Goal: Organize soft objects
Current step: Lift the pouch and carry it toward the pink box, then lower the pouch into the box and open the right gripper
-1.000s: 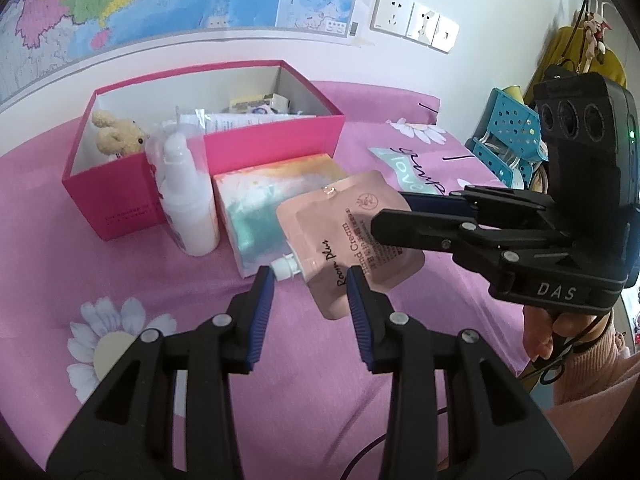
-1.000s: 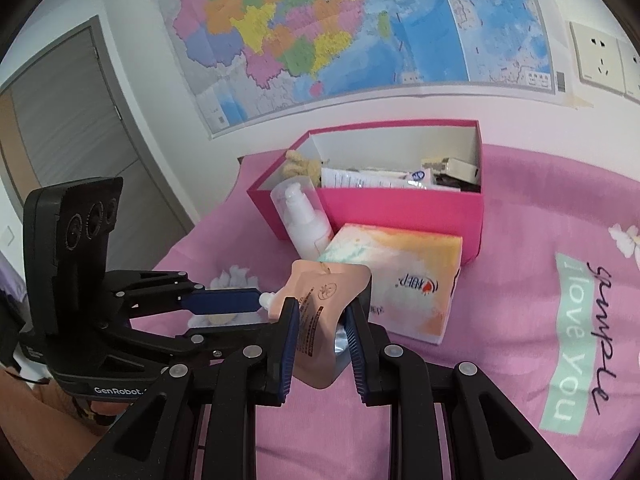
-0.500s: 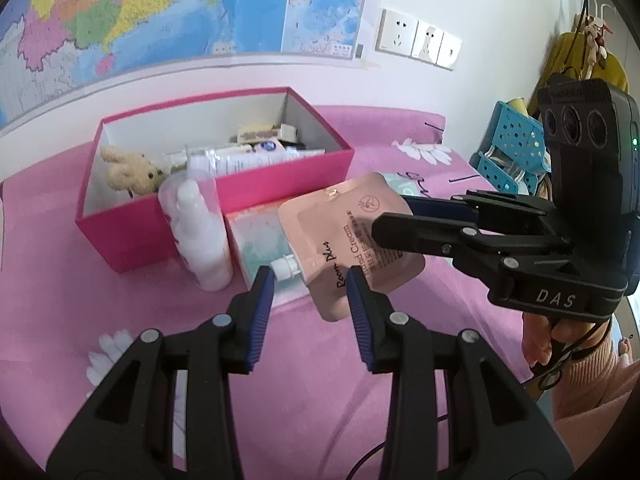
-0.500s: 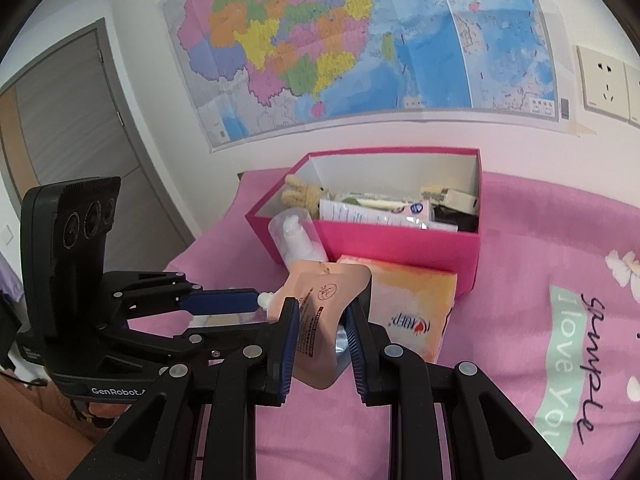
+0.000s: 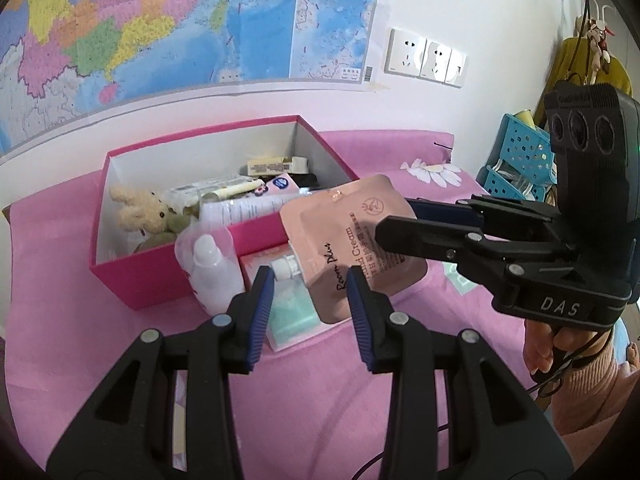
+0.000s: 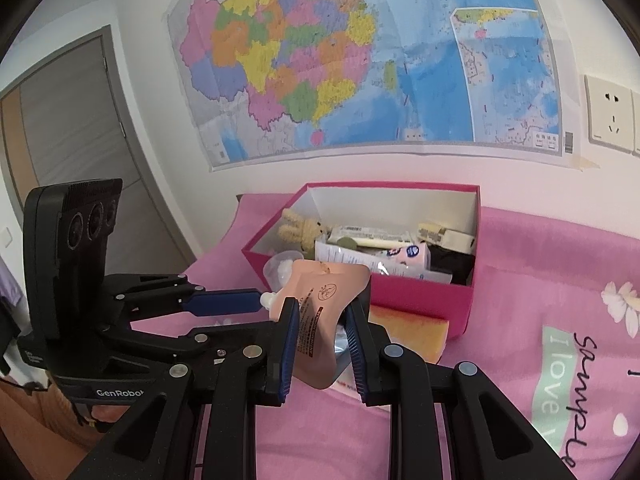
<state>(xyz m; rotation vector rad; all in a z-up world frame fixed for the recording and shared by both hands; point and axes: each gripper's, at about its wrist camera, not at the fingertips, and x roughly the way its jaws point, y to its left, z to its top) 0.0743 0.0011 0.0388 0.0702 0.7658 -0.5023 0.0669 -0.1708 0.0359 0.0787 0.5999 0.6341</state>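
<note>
Pouch (image 6: 320, 312) gripped by right gripper (image 6: 322, 342) above pink box (image 6: 420, 292).

"Hand Cream" on pink pouch (image 5: 352, 240), "DAS" on right gripper (image 5: 390, 226)

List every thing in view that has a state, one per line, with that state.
Pink box: open, partly filled.
Hand cream pouch: held off the bed, cap on.
Right gripper: shut on the pouch.
Left gripper: around the pouch's cap; grip unclear.
White bottle: upright beside the box.
Tissue pack: lying flat.
</note>
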